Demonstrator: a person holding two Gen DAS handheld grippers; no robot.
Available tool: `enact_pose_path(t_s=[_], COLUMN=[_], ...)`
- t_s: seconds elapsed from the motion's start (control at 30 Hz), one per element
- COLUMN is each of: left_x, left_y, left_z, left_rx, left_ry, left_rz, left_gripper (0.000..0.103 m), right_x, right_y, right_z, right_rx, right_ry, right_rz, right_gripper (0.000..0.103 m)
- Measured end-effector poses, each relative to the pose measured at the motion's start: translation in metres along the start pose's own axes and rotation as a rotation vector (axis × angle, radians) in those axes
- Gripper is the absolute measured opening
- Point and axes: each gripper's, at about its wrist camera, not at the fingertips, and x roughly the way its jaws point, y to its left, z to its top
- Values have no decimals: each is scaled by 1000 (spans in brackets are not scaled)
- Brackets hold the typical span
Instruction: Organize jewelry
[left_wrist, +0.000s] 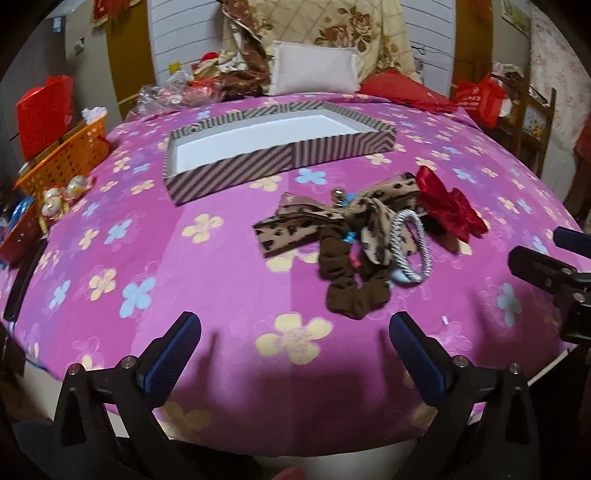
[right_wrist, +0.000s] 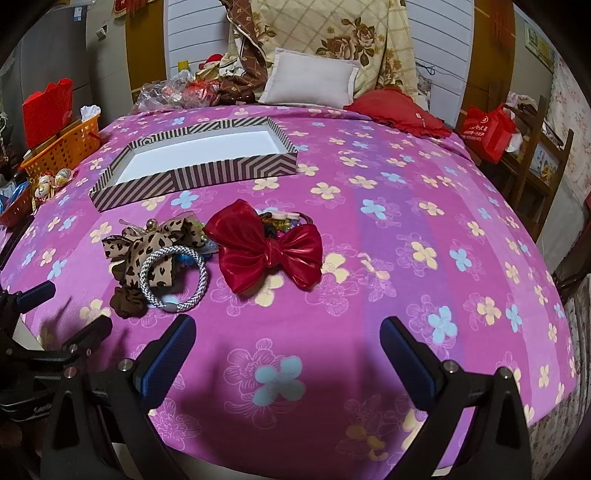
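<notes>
A pile of hair accessories lies on the pink flowered bedspread (right_wrist: 406, 229): a leopard-print bow (left_wrist: 295, 221) (right_wrist: 155, 240), a brown scrunchie (left_wrist: 347, 280) (right_wrist: 127, 301), a silver braided ring tie (left_wrist: 428, 254) (right_wrist: 204, 275) and a shiny red bow (left_wrist: 450, 206) (right_wrist: 266, 251). Small colourful beads (right_wrist: 284, 219) peek out behind the red bow. Beyond the pile sits a striped box (left_wrist: 236, 173) (right_wrist: 229, 168) with a bare white inside. My left gripper (left_wrist: 295, 325) is open near the front edge, short of the scrunchie. My right gripper (right_wrist: 288, 326) is open in front of the red bow, holding nothing.
An orange basket (left_wrist: 70, 155) and round ornaments (left_wrist: 55, 199) crowd the bed's left edge. A white pillow (right_wrist: 310, 81), a red cushion (right_wrist: 395, 110) and clutter lie at the head. A wooden chair with a red bag (right_wrist: 487, 129) stands at the right.
</notes>
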Motion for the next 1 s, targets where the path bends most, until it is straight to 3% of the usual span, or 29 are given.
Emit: enact_pose_path(t_s=[0.2, 0.37, 0.7, 0.8, 1.0], left_x=[2, -3, 11, 18, 15], left_y=[-7, -7, -3, 3, 5], left_z=[0, -1, -3, -4, -4], left_rx=[7, 10, 0, -30, -43], left_ry=[23, 5, 86, 125, 125], left_rz=[-81, -61, 27, 13, -35], left_gripper=[103, 103, 102, 98, 94], right_x=[0, 0, 0, -1, -1], right_y=[0, 0, -2, -2, -8], right_z=[0, 0, 0, 0, 1], right_rx=[1, 1, 5, 6, 30], right_ry=[0, -1, -4, -3, -5], right_rz=[0, 0, 0, -1, 13], right_gripper=[102, 102, 102, 102, 102])
